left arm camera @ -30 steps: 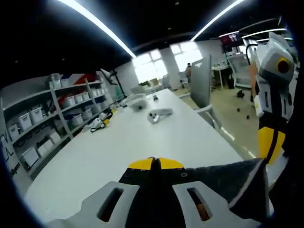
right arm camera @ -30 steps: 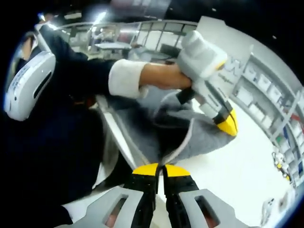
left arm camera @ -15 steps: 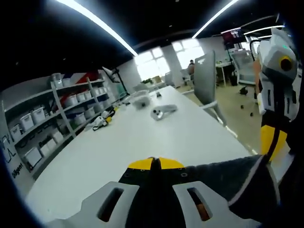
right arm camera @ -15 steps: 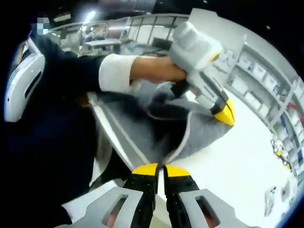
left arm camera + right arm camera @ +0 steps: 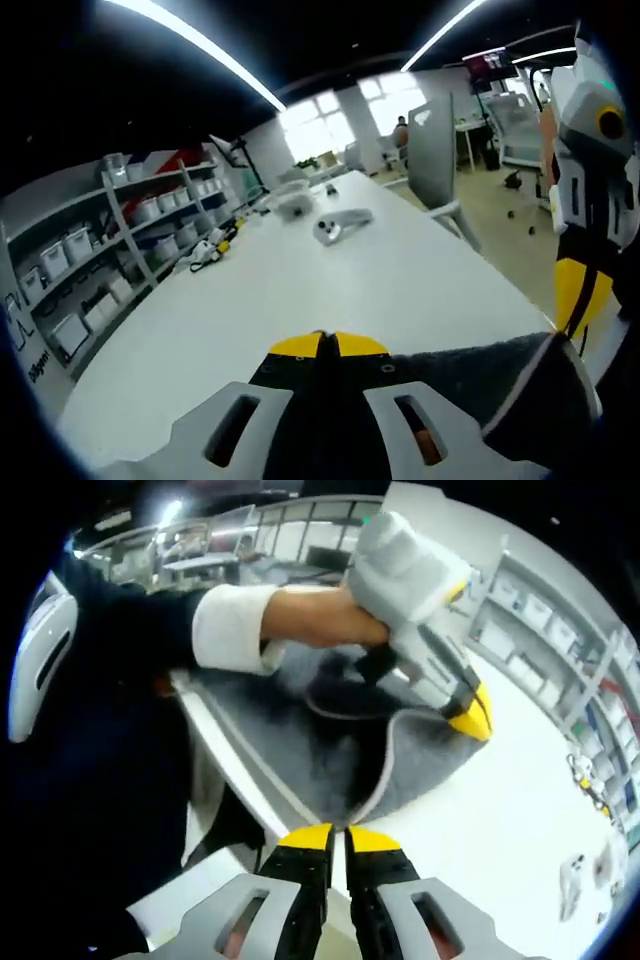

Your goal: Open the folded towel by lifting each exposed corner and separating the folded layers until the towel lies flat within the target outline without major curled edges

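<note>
A grey towel [image 5: 310, 735] with a pale hem lies over the near edge of the white table [image 5: 500, 810], partly opened out. My right gripper [image 5: 338, 835] is shut where the hem's corner meets its yellow tips. Farther along, a hand holds my left gripper [image 5: 472, 720], shut on the towel's far edge. In the left gripper view my left gripper [image 5: 325, 343] is shut, and the towel [image 5: 480, 385] stretches from its jaws to the right. My right gripper [image 5: 572, 300] hangs there at the right edge, tips down at the towel.
The long white table [image 5: 300, 290] runs away from me, with a grey device [image 5: 340, 225] and small items at its far end. Shelves of white bins [image 5: 110, 250] line the left. A grey partition [image 5: 432, 150] stands at the table's right. A person's dark sleeve [image 5: 100, 700] hangs over the table edge.
Both grippers stay shut on the towel. In the right gripper view the left gripper has edged up and away, and the towel between the two lies a little more spread.
</note>
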Demonstrator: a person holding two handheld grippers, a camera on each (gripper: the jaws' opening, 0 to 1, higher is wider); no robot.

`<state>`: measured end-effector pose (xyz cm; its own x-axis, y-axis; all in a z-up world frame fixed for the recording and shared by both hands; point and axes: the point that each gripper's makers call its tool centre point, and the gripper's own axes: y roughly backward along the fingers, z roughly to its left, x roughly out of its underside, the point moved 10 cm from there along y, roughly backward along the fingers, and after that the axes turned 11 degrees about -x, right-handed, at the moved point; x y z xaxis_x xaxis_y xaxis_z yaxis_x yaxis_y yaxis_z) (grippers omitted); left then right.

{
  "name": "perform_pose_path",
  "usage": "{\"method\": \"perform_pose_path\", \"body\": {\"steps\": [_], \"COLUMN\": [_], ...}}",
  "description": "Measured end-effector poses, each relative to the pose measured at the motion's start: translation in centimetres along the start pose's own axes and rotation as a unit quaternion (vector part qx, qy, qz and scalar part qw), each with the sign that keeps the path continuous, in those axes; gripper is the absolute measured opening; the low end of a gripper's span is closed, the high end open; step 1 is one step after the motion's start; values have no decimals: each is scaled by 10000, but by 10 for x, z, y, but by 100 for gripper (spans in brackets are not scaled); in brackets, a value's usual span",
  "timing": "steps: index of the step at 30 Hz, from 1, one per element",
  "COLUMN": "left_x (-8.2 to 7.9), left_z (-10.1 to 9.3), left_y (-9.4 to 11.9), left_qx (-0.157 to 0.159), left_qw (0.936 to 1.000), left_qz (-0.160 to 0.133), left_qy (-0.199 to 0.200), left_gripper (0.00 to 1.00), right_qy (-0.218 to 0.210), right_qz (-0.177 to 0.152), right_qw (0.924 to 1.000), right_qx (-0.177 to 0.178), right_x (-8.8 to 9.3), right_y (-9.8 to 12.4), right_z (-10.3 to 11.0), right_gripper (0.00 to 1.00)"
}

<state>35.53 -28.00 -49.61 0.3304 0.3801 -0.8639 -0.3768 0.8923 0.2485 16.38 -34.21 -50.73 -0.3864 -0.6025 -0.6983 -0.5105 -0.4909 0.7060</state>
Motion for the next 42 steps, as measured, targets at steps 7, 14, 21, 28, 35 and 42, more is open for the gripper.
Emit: {"method": "perform_pose_path", "body": {"steps": [7,14,21,28,35,42], "left_x": [-4,-4,-14,-19,-5,5], "left_z": [-7,-11,-1,12,18,10], "left_y": [-3,-5,0,21,57,89], "left_qx": [113,200,59,-156,-70,331], "left_qw": [9998,9995,9989,9987,9999,9988], "left_qz": [-52,-8,-107,-268,-92,136], "left_qy": [-126,-247,-444,-406,-113,-341], "left_gripper": [4,8,21,33,39,44], "right_qy": [289,541,688,620,397,87], "right_qz": [-366,-622,-375,-414,-335,-688], "right_qw": [9989,9959,9959,9953,9950,9934], "right_qx": [109,370,452,622,850,910], "right_x": [-6,-17,-30,-39,-37,-40], "right_y": [15,17,-6,-18,-30,-37], "right_z": [3,0,-7,-14,-27,-36], "right_gripper": [2,9,11,11,11,11]}}
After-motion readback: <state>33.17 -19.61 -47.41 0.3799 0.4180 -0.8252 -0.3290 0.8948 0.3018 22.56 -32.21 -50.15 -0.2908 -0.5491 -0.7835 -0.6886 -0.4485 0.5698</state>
